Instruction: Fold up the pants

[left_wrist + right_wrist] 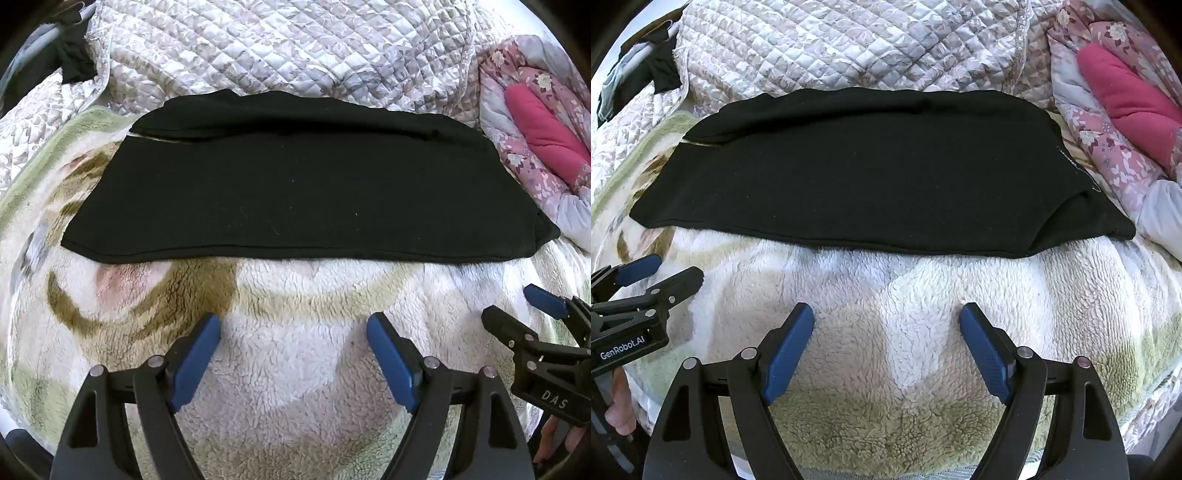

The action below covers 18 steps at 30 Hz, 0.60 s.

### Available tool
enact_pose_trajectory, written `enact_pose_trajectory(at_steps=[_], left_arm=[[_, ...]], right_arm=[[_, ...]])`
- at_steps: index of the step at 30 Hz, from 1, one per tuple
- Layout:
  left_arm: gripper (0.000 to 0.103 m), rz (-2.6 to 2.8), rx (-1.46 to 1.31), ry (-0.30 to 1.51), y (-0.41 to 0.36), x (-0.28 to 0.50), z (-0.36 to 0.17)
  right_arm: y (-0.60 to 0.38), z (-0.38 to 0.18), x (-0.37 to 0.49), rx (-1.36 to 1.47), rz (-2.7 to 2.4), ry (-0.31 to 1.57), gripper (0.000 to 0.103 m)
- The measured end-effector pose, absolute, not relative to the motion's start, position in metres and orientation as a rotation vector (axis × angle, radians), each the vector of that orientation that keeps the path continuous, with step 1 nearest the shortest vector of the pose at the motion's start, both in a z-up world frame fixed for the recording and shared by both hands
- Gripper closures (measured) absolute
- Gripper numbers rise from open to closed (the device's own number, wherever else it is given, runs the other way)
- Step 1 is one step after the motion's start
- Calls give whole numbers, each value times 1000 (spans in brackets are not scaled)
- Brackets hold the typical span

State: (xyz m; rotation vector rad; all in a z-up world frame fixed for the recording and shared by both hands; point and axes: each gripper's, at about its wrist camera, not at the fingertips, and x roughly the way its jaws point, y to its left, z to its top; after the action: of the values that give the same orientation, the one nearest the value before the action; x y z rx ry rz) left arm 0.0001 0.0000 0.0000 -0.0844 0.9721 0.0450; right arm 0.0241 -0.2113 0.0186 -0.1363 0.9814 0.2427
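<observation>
One black pants (pixel 295 192) lie folded; two claws, left claw (pixel 293 328) and right claw (pixel 886 317), spread empty.

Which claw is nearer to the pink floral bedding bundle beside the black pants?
Right. The right claw hangs open over the fleece blanket, on the side of the pink floral bedding bundle. The left claw, also open, hangs farther from it. Neither touches the black pants.

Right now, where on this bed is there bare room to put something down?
The fleece blanket is bare between the pants and the two open grippers, left and right. Behind the pants, the quilt bunches up. The floral bedding crowds their right end.
</observation>
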Motion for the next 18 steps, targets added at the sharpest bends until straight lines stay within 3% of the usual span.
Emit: enact_pose_trajectory(at_steps=[18], left_arm=[[19,49,-76,955,0,0,0]], right_arm=[[-211,18,24,-137,242,967,22]])
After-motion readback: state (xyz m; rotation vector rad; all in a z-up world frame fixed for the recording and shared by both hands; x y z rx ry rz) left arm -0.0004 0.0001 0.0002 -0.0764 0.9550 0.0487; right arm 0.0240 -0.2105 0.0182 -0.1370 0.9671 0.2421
